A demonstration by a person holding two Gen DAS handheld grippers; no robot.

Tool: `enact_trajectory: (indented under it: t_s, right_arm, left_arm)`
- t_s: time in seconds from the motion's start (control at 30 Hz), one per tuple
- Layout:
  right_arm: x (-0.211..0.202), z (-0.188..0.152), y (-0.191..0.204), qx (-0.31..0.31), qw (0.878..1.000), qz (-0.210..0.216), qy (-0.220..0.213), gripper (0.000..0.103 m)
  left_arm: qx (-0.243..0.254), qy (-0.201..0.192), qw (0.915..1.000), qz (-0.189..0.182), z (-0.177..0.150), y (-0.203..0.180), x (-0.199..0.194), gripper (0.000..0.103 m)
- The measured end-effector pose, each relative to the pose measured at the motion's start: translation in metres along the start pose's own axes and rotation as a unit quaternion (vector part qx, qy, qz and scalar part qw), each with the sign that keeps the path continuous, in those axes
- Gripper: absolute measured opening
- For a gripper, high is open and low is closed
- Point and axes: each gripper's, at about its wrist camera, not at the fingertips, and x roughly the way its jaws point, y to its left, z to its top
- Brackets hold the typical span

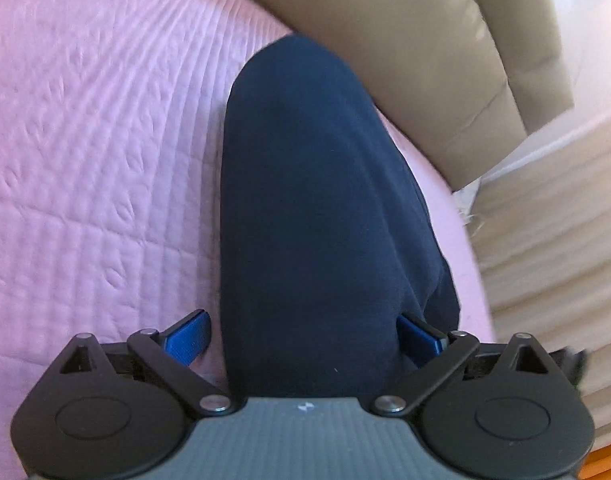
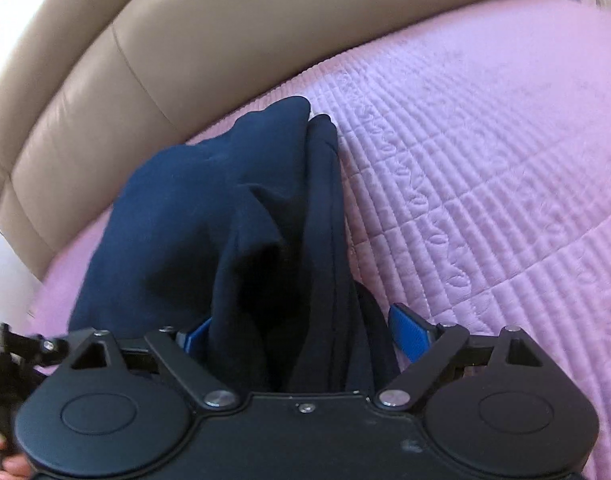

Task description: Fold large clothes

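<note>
A navy blue garment [image 1: 313,180] lies bunched lengthwise on a pink quilted bedspread [image 1: 85,140]. My left gripper [image 1: 305,338] stands open around its near end. The left blue pad [image 1: 189,338] is clear of the cloth and the right pad [image 1: 421,338] is partly covered by it. In the right wrist view the same garment [image 2: 225,208] shows several folds and a seamed edge. My right gripper [image 2: 305,336] is open astride it, with cloth draped over the left pad [image 2: 199,334] and the right pad [image 2: 409,334] apart from it.
A beige leather headboard [image 1: 385,20] [image 2: 185,40] runs behind the garment. The pink bedspread [image 2: 485,140] stretches wide to one side. Cream ribbed fabric [image 1: 545,220] hangs past the bed's edge. Part of another black gripper [image 2: 9,344] and a hand [image 2: 1,456] show at the left.
</note>
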Motion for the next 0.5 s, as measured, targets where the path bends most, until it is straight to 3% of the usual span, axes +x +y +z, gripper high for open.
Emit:
enact_trajectory:
  t_s: [0.07,0.17,0.27,0.33,0.43,0.5]
  right_arm:
    - [0.001,0.0,-0.005,0.017,1.0,0.013,-0.002,0.103]
    - [0.003,0.0,0.003,0.025,1.0,-0.006,-0.004,0.103]
    - [0.005,0.002,0.012,0.035,0.999,-0.02,-0.003,0.102]
    - [0.004,0.002,0.012,0.046,0.999,-0.015,0.001,0.093]
    - [0.0,0.002,0.017,0.058,0.998,0.0,0.008,0.064]
    - [-0.004,0.001,0.026,0.052,0.999,0.003,0.011,0.058]
  left_arm:
    - [-0.001,-0.001,0.9999,-0.01,0.0,0.003,0.004,0.102]
    - [-0.002,-0.001,1.0,-0.009,-0.001,-0.002,0.009,0.101]
    - [-0.012,-0.006,0.9999,-0.004,-0.003,-0.007,0.012,0.095]
    - [-0.01,-0.01,0.9999,0.007,-0.004,-0.009,0.012,0.082]
    - [0.006,-0.02,0.9998,0.007,-0.005,-0.014,0.005,0.066]
    - [0.02,-0.027,0.9994,-0.002,-0.006,-0.017,-0.003,0.06]
